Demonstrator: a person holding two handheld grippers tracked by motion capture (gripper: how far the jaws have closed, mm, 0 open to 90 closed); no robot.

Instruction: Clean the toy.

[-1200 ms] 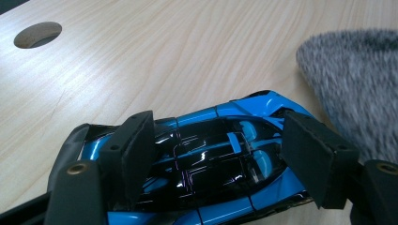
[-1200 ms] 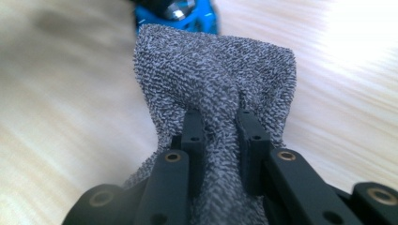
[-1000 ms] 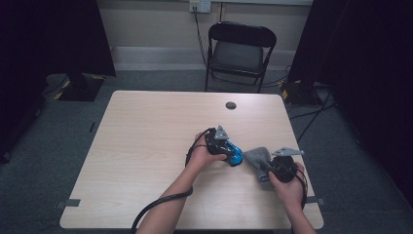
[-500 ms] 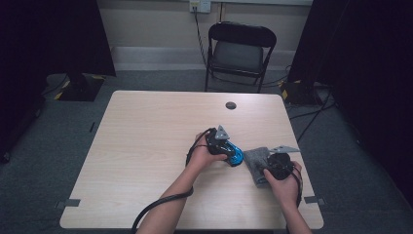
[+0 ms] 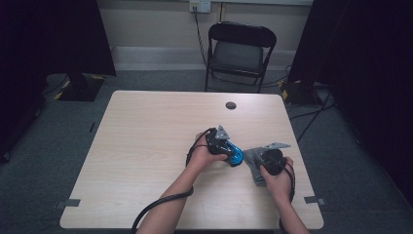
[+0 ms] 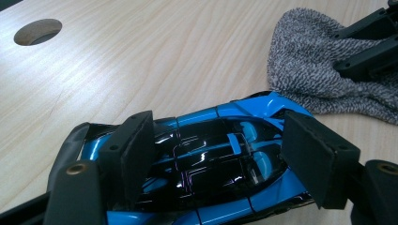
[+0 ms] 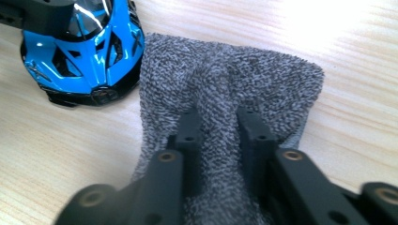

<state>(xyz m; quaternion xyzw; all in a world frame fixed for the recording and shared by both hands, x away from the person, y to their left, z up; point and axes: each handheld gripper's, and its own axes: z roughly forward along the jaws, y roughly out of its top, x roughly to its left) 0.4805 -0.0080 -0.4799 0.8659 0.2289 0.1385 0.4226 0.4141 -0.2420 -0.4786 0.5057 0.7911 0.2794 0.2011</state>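
Right gripper view: right hand-held gripper [image 7: 220, 119] pinching grey cloth [image 7: 263, 79]; blue toy car [image 7: 84, 51] clamped by left hand-held gripper [image 6: 220, 154].

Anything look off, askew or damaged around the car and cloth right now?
Nothing stands out. The blue car sits upright on the table between the left gripper pads, no damage visible. The right gripper pinches a fold of the grey cloth, which lies bunched beside the car's nose.

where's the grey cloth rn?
The cloth lies on the table's right near part in the high view, just right of the blue toy car, pinched in the right gripper.
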